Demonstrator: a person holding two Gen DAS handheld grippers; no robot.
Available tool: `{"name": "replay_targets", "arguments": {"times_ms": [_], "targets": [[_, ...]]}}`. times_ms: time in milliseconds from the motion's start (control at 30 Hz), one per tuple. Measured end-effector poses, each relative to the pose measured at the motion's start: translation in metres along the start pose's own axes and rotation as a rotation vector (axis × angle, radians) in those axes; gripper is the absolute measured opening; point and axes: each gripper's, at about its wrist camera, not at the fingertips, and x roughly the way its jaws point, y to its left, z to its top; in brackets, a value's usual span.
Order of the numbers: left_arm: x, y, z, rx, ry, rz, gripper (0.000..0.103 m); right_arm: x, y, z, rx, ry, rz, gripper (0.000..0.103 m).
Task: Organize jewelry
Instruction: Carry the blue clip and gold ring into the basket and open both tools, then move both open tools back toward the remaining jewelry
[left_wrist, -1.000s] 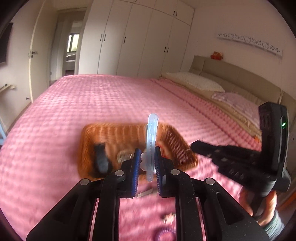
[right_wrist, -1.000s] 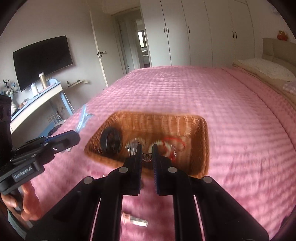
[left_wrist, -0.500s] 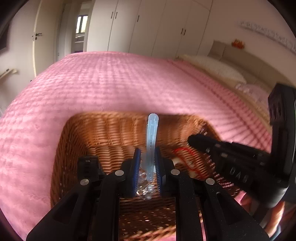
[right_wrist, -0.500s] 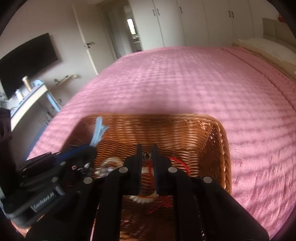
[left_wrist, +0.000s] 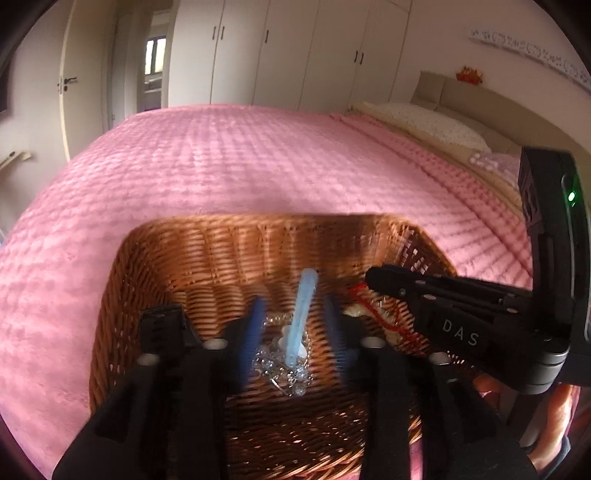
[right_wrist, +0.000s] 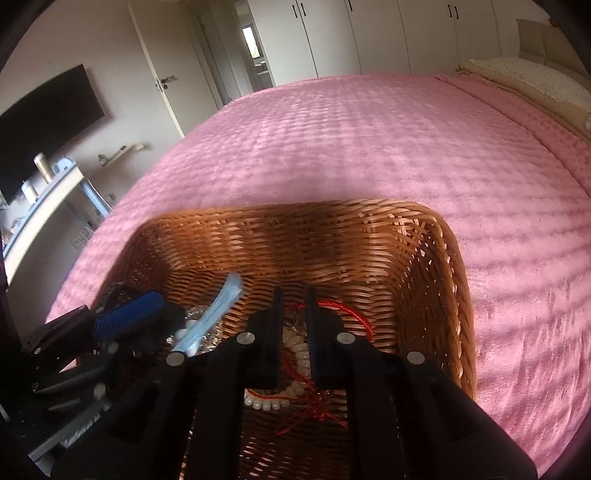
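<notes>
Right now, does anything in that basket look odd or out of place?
Only the pale blue hair clip: it stands tilted on end between the left gripper's fingers, whose jaws have just been opening, clear of both pads, above the silvery chain. The wicker basket looks undamaged, nothing spilled.

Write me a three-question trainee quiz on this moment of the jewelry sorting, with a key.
1. True or false: the wicker basket stands on the pink bedspread.
2. What lies between the spread fingers of the left gripper?
A. a pale blue hair clip
B. a wristwatch
C. a comb
3. Fill in: the white bead necklace lies on the basket floor with a ____ cord beside it.

Key
1. True.
2. A. The left jaws have just been opening, and the pale blue hair clip stands free between them, over the silver chain.
3. Red. The right gripper hangs shut over them.
</notes>
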Motion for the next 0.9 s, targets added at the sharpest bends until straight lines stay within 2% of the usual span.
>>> {"name": "replay_targets", "arguments": {"times_ms": [267,533,600,667,733,900], "targets": [[-0.039,0.002,0.004,-0.025,-0.110,-0.038,0.038,-0.024,0.010,-0.004,-0.041,-0.057,-0.022,0.010],[-0.091,0.009,-0.004,-0.037,-0.173,-0.036,0.041,-0.073,0.023,-0.020,-0.056,-0.106,0.018,0.011],[-0.104,0.014,-0.011,-0.044,-0.180,-0.033,0.041,-0.085,0.028,-0.028,-0.064,-0.114,0.023,0.016],[-0.115,0.021,-0.020,-0.056,-0.174,-0.033,0.042,-0.098,0.032,-0.041,-0.074,-0.123,0.023,0.032],[-0.122,0.026,-0.032,-0.065,-0.159,-0.024,0.043,-0.107,0.037,-0.053,-0.088,-0.128,0.024,0.042],[-0.124,0.042,-0.063,-0.091,-0.096,-0.002,0.043,-0.117,0.057,-0.084,-0.149,-0.097,0.058,0.043]]}}
